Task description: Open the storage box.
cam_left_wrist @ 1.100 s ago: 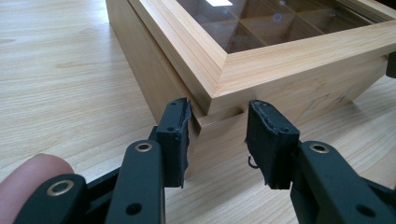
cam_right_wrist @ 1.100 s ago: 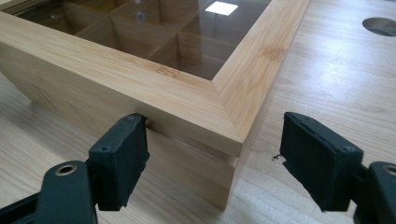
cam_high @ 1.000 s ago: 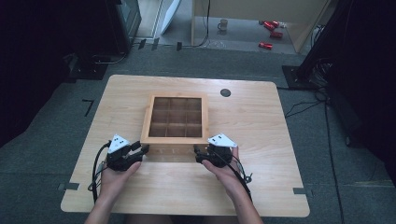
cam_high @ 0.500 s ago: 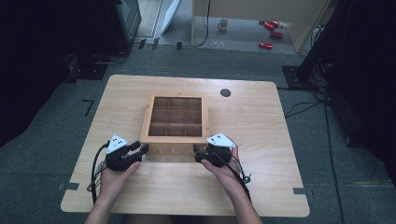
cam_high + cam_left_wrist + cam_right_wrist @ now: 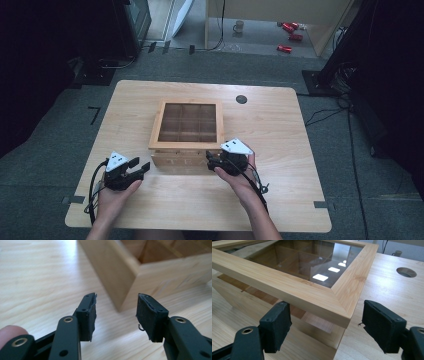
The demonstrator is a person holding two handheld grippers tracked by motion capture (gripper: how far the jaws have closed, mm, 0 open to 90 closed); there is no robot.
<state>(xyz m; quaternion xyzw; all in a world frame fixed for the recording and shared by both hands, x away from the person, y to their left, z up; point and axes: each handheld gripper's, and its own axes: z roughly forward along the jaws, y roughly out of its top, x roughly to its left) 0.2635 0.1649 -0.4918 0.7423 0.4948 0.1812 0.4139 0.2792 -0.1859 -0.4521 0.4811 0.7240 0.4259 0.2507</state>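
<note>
**Wood-framed lid, near right corner between the tongs**

Concerns a wooden box (image 5: 180,161) at the middle of the table (image 5: 280,200), with its glass-paned lid (image 5: 185,146) offset toward the far side and raised off the front wall. Long edge of the near rail running left to right across both hands.

For the right gripper (image 5: 210,159): spread wide, straddling the lid's near right corner, right pad visibly clear of the wood. Nearer by far, and likely the one to close next.

For the left gripper (image 5: 140,165): narrow gap, just been opening, nothing between the pads. Standing off on the bare table, aimed at the box's near left corner, apart from it.

Hard to tell whether the lid rests on the right gripper's left pad. Hinge, if any, hidden at the back. Compartments dim under glare.
</note>
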